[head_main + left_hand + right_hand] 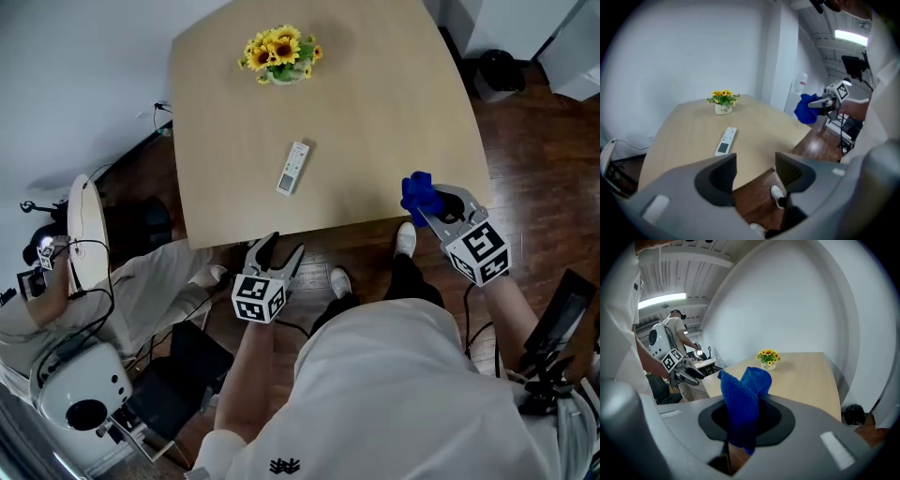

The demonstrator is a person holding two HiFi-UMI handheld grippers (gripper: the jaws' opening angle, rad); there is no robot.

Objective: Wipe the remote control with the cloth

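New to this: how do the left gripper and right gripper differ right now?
The left gripper has jaws apart and empty; the right gripper is shut on a blue cloth. The left gripper hangs off the table's near edge; the right gripper by its right corner. Both carry a marker cube.

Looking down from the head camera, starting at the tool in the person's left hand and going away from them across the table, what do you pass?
Near to far: left gripper → remote control → pot of sunflowers.

Left tongs, jaws apart and empty, facing the surface; a remote control lies ahead, sunflowers beyond it.
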